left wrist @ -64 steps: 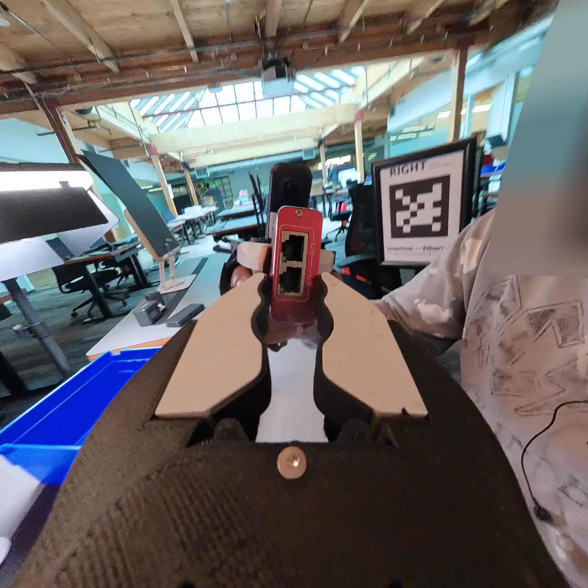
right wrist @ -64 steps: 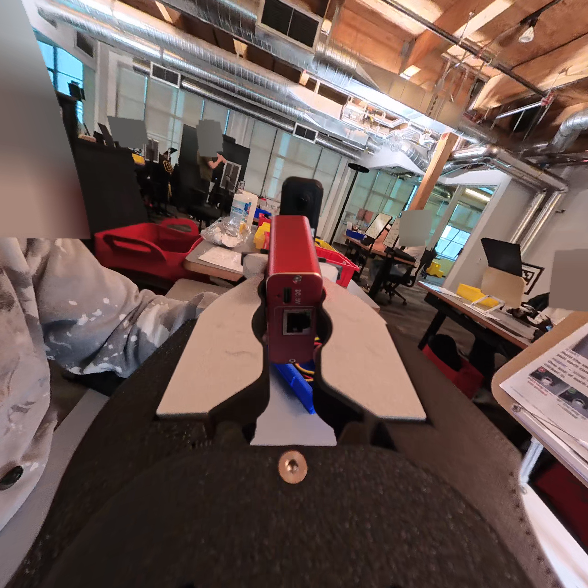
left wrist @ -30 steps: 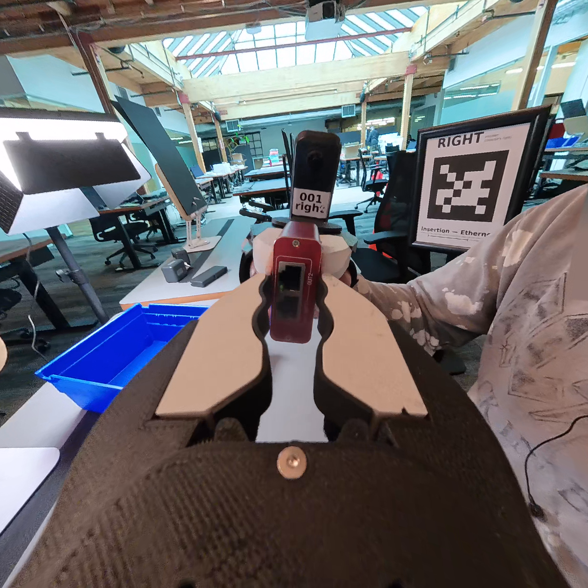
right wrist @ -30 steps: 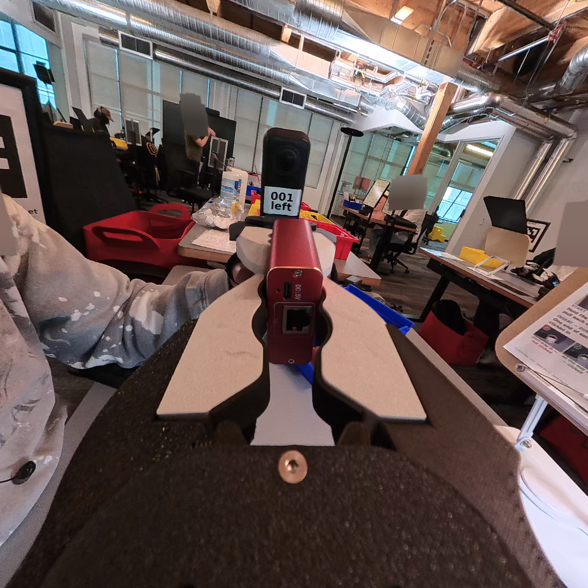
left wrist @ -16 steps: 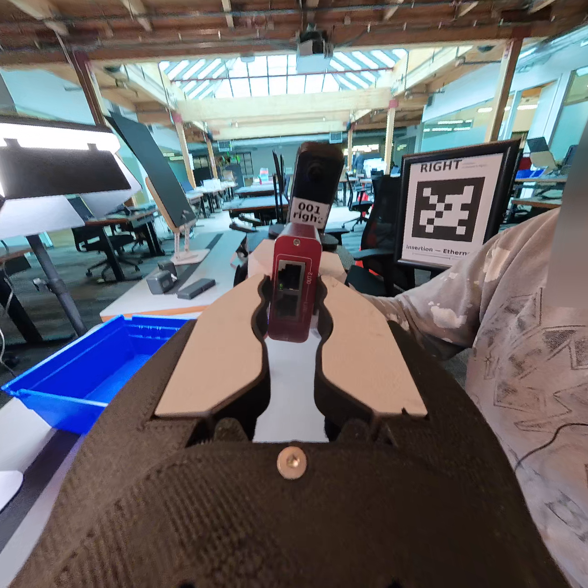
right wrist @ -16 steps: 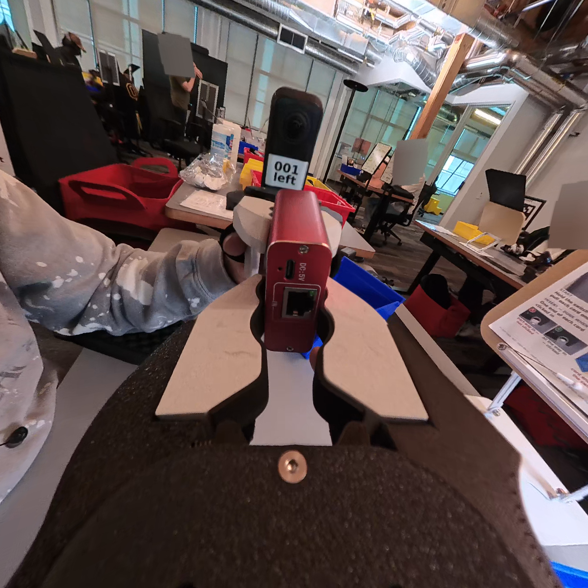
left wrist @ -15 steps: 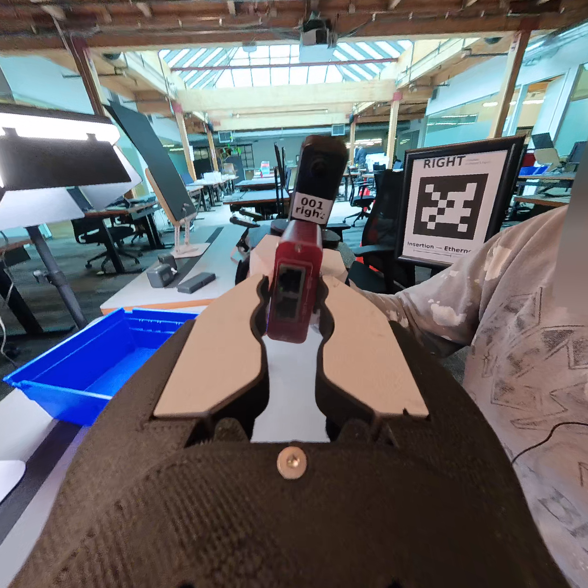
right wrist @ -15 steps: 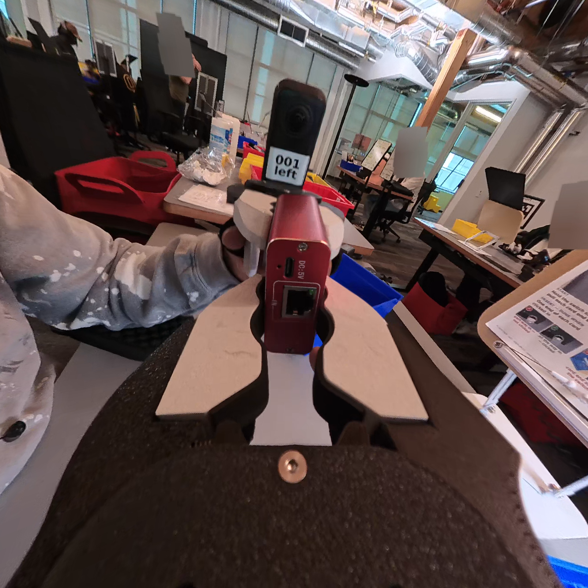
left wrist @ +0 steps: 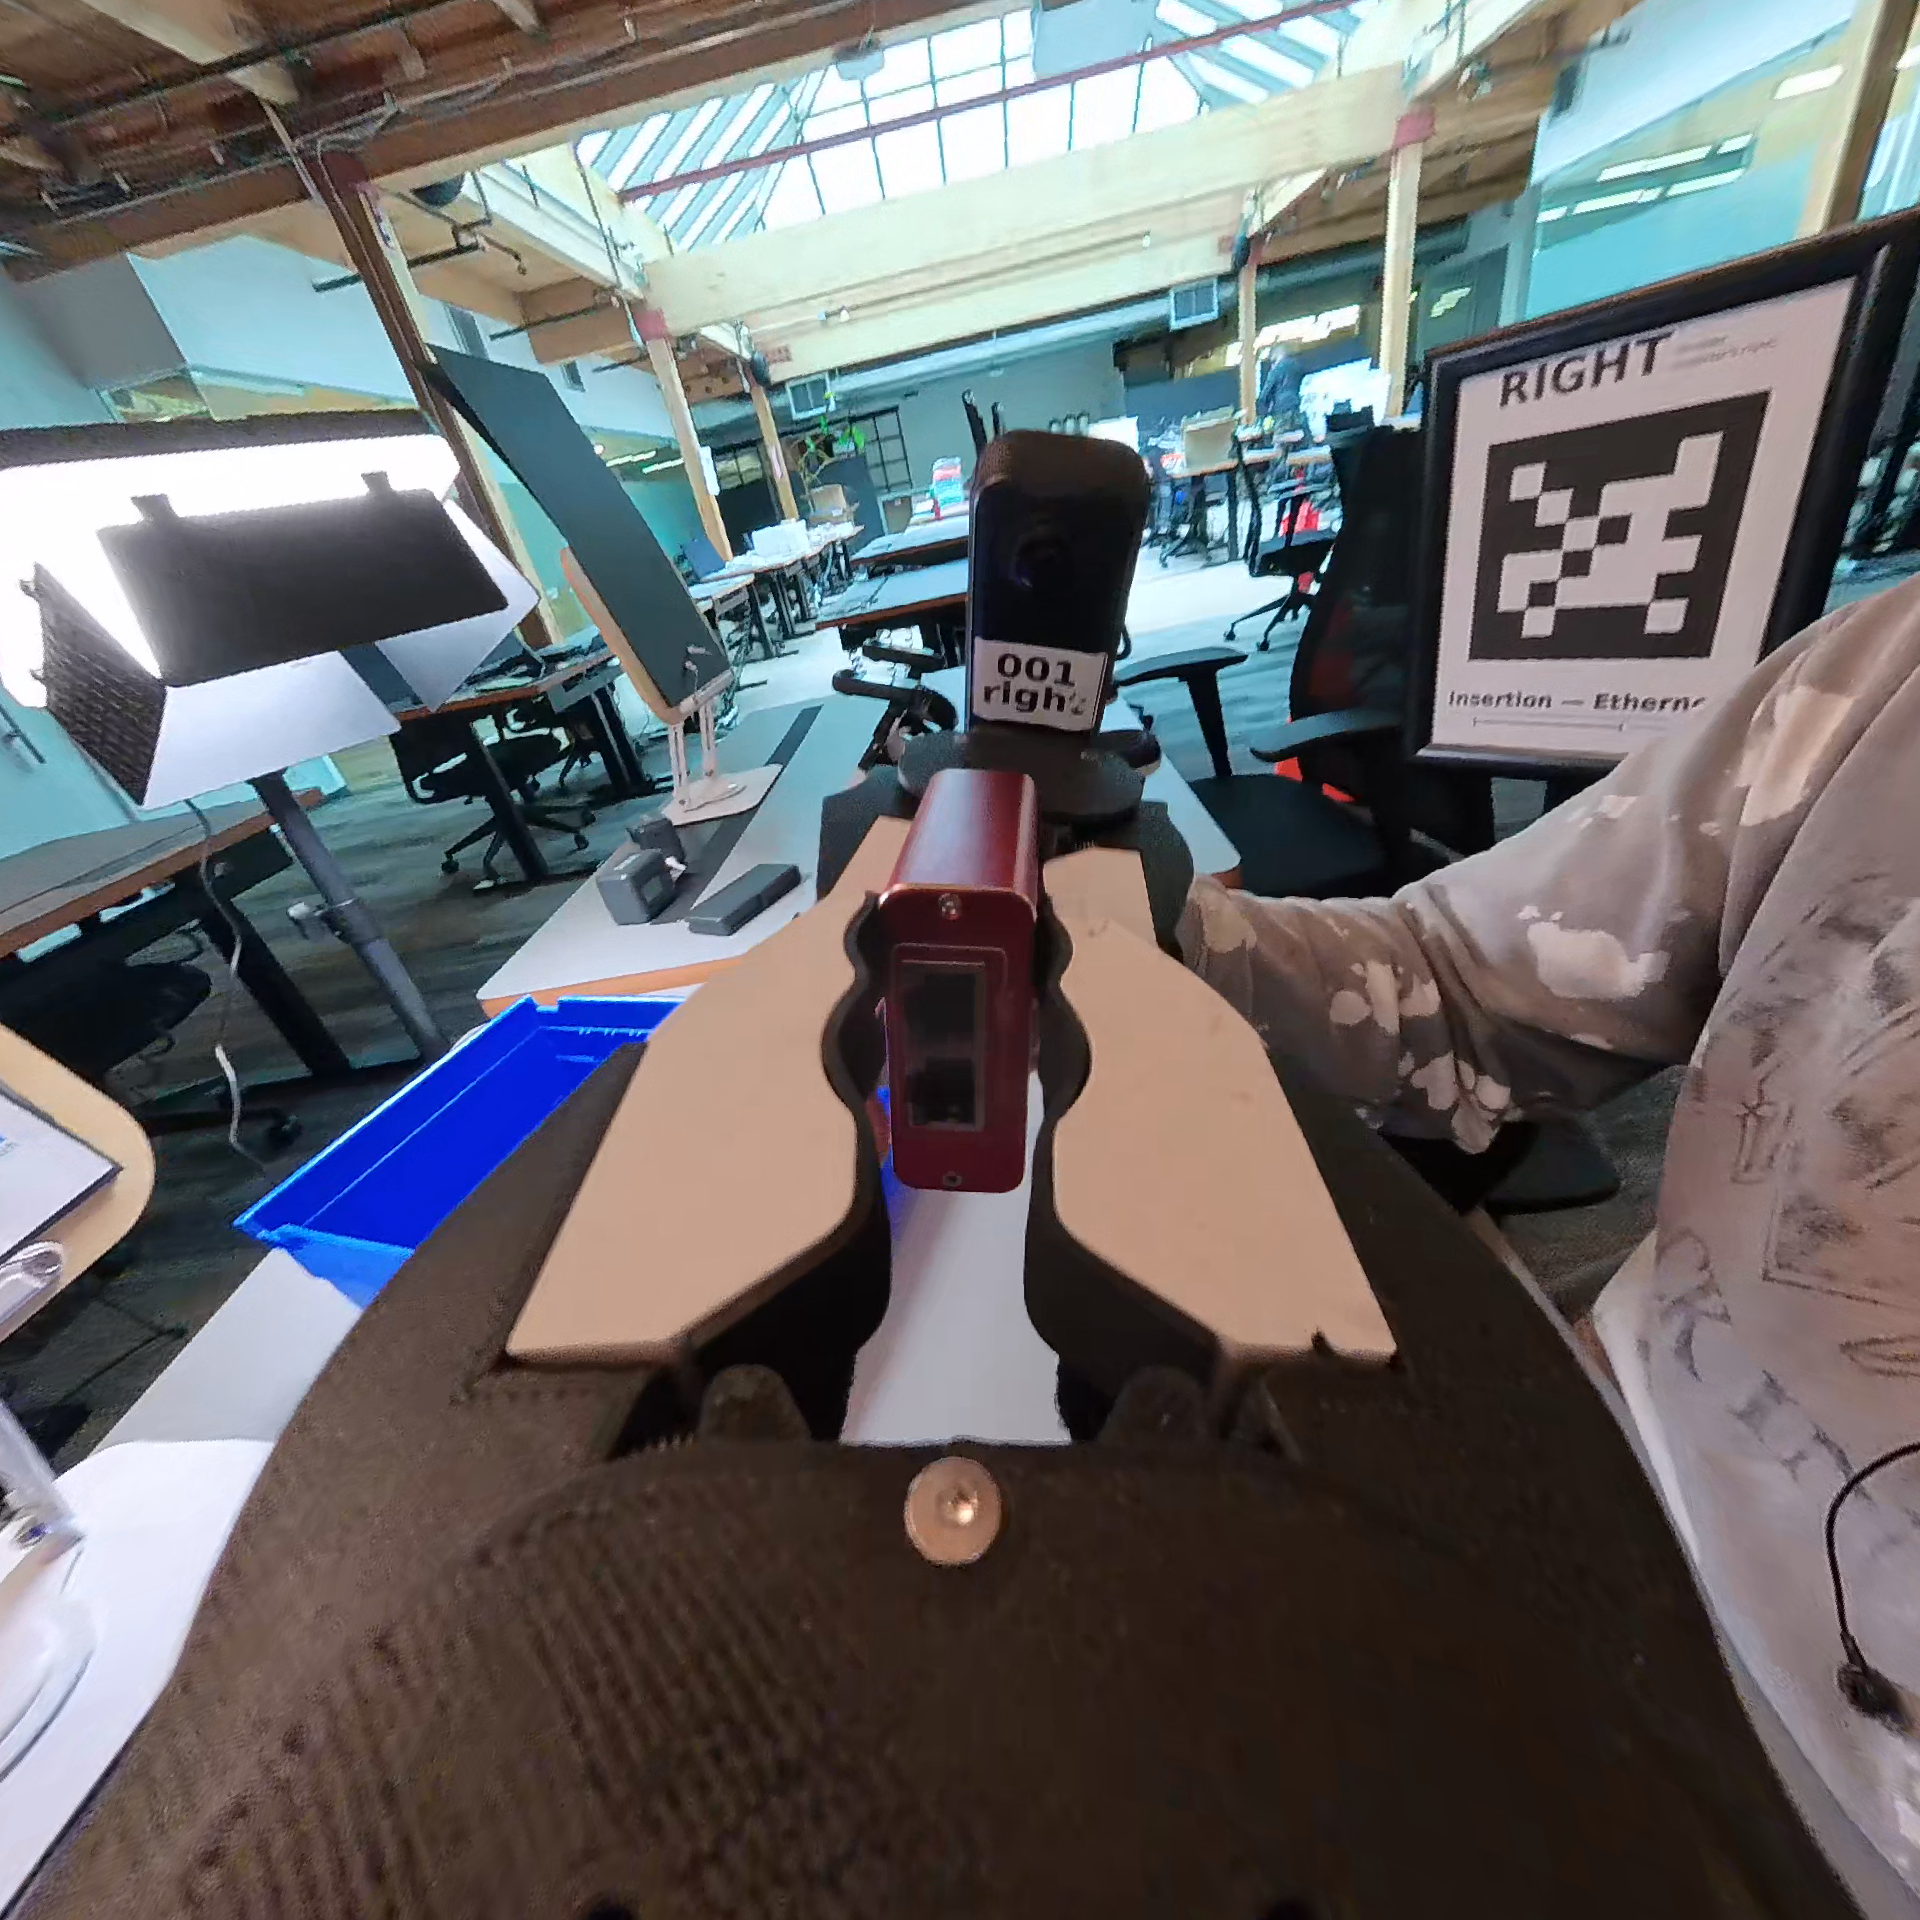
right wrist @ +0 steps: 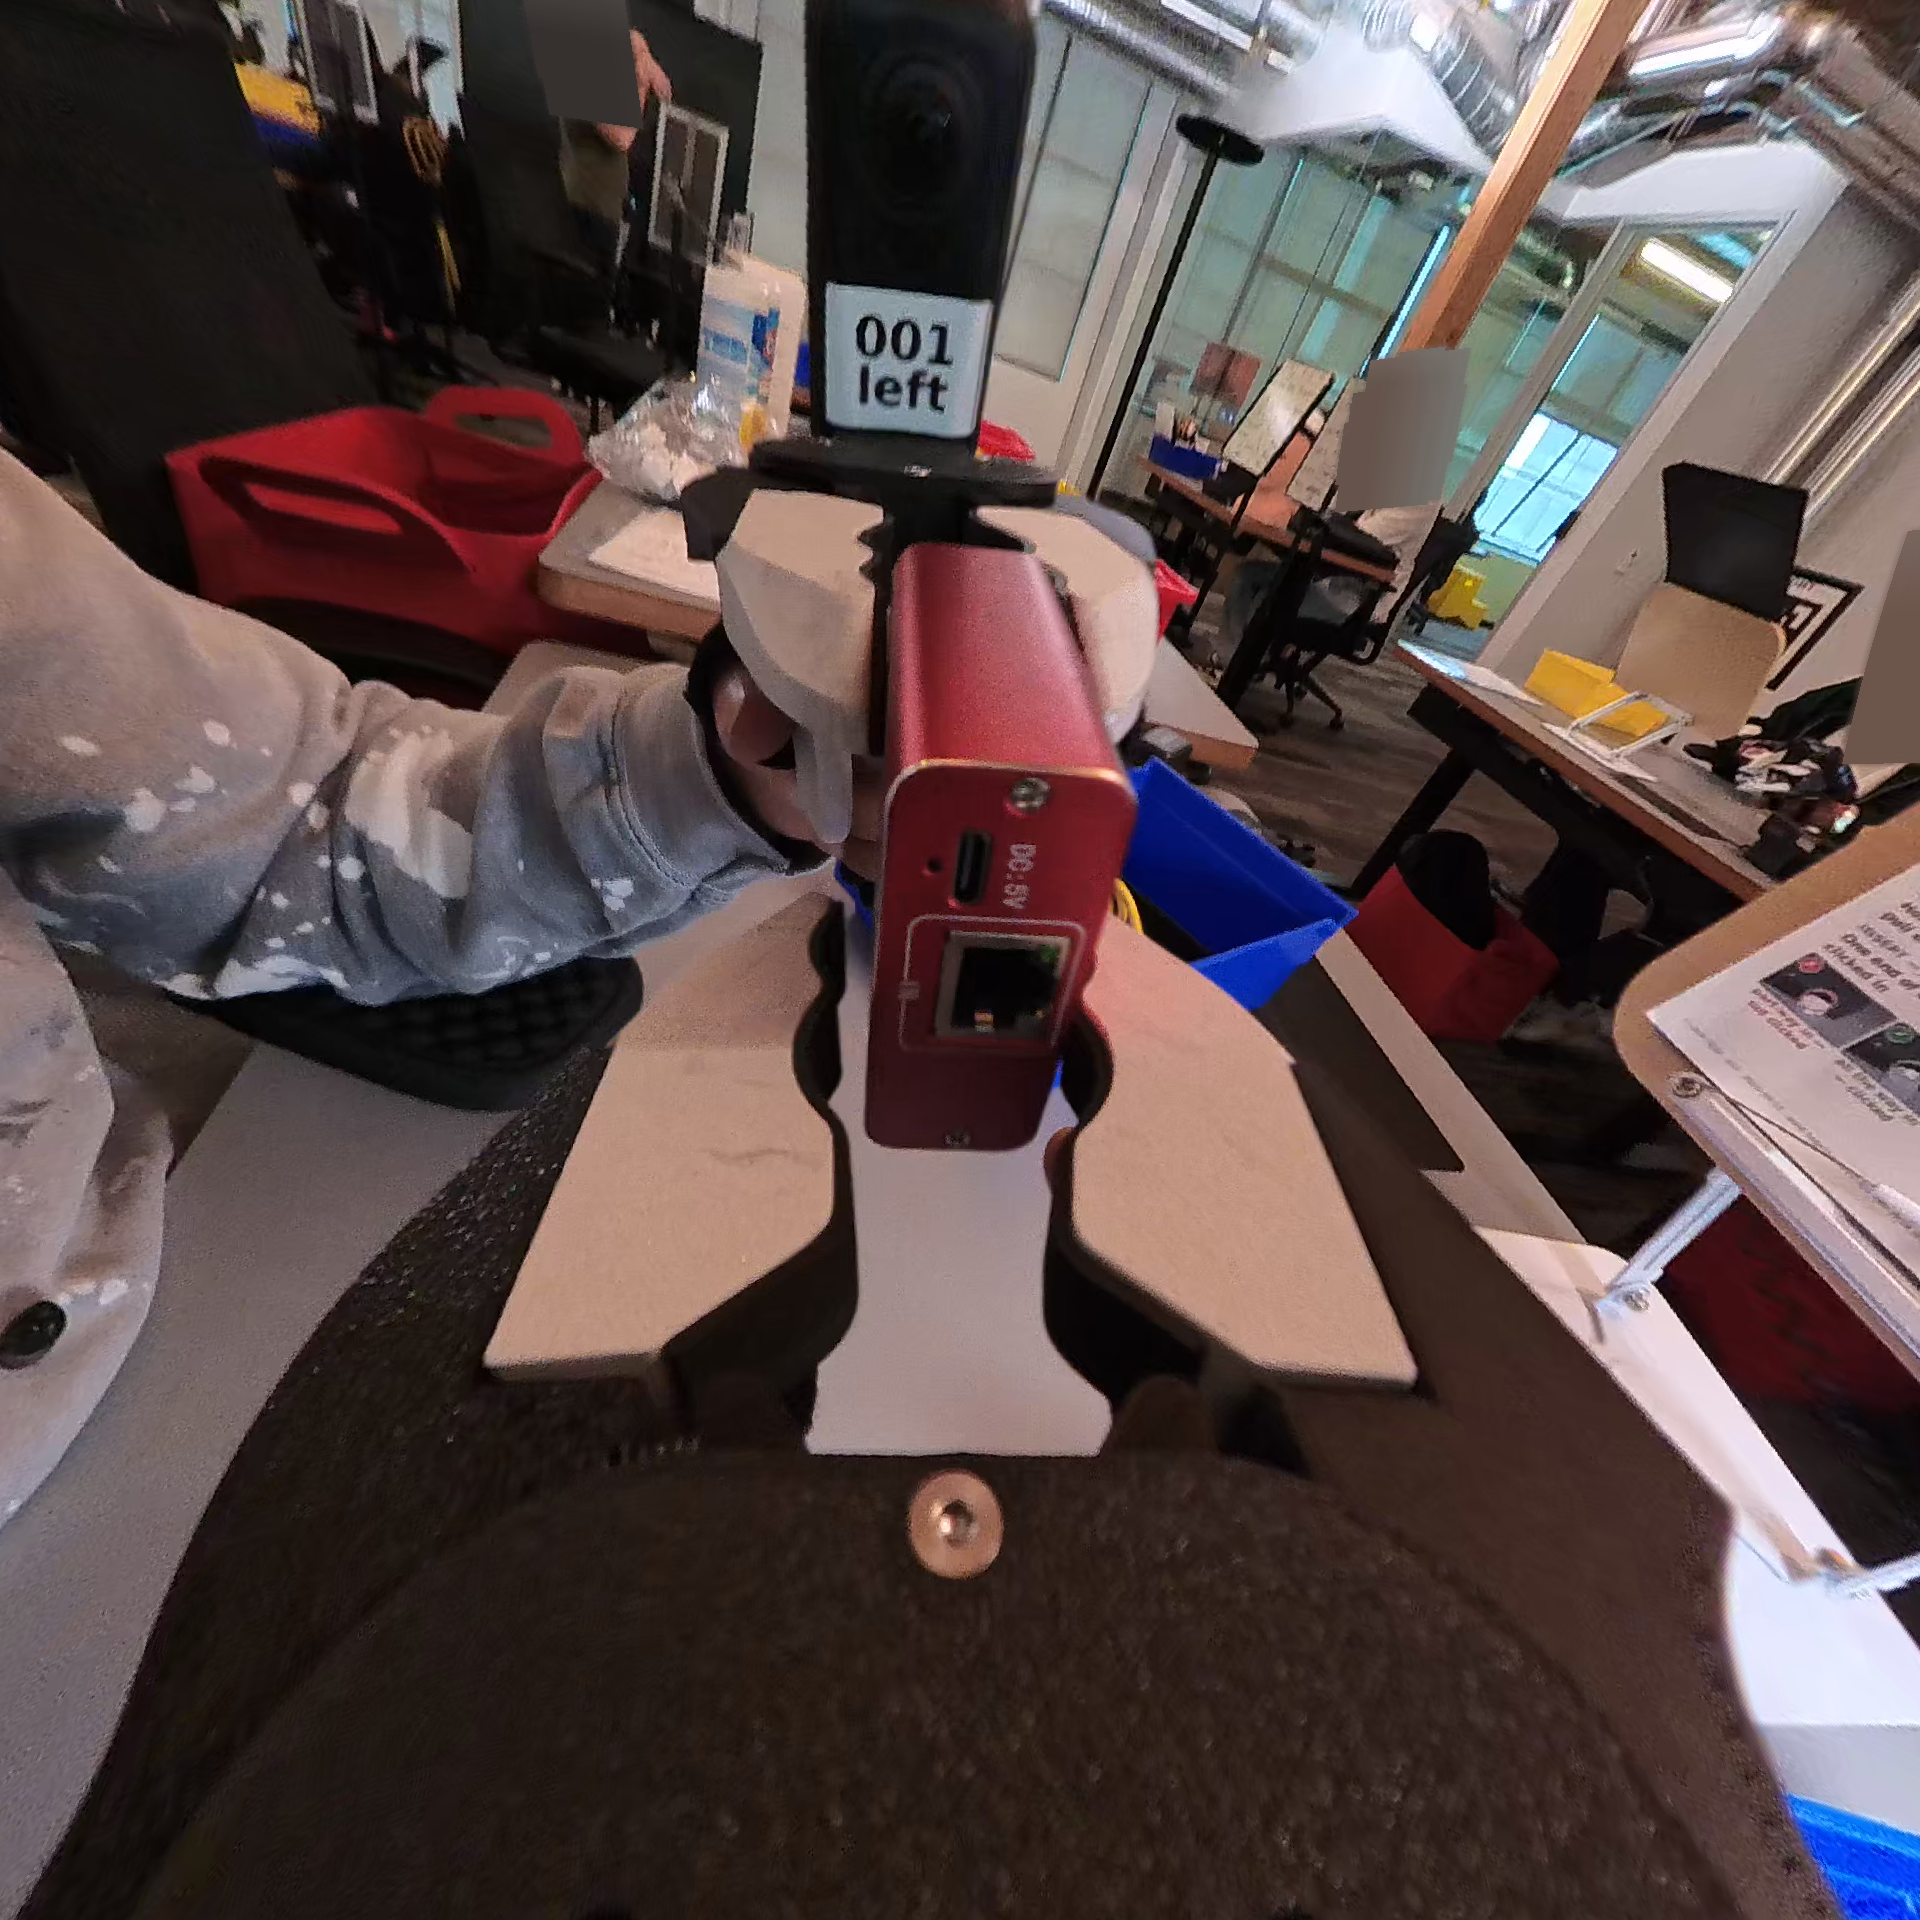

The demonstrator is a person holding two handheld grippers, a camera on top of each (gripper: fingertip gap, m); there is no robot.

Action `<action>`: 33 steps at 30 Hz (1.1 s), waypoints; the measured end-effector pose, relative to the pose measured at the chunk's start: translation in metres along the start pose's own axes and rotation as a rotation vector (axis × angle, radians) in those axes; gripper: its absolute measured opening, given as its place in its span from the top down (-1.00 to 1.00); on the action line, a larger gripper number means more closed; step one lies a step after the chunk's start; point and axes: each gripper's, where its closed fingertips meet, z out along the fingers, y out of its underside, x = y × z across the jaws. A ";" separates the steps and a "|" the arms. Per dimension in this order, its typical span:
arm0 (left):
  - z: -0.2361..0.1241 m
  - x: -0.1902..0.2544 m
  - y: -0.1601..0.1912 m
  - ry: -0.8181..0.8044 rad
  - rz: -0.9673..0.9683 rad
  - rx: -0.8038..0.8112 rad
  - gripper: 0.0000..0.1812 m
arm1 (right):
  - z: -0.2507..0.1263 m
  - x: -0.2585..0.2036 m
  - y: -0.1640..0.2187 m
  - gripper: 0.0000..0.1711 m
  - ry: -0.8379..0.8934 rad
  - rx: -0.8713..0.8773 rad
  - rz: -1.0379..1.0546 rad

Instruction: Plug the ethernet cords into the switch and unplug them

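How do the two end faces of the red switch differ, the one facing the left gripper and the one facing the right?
The end of the switch facing the left gripper has two network ports stacked one above the other; the end of the switch facing the right gripper has one network port with a small slot above it. The left-facing end is in shadow, the right-facing end well lit. Both are red, and no cord is plugged into either.

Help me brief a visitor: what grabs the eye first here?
A red switch, held in mid-air by both grippers, one at each end, fills the centre of both views. Its ports are empty. Behind it, a blue bin sits on the table, and a black-and-white marker sign stands at right.
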 end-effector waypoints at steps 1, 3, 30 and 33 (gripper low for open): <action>0.003 0.001 0.001 0.003 -0.003 0.005 0.70 | 0.003 -0.001 0.003 0.52 0.005 -0.017 -0.010; 0.006 0.000 0.001 -0.010 0.011 0.021 0.70 | 0.007 0.002 0.004 0.53 0.036 -0.018 -0.019; -0.002 0.000 0.003 -0.042 0.039 -0.074 0.70 | 0.010 -0.005 0.016 0.66 -0.075 -0.008 0.069; 0.000 0.002 0.001 -0.030 0.039 -0.050 0.70 | 0.010 -0.007 0.016 0.66 -0.082 -0.011 0.063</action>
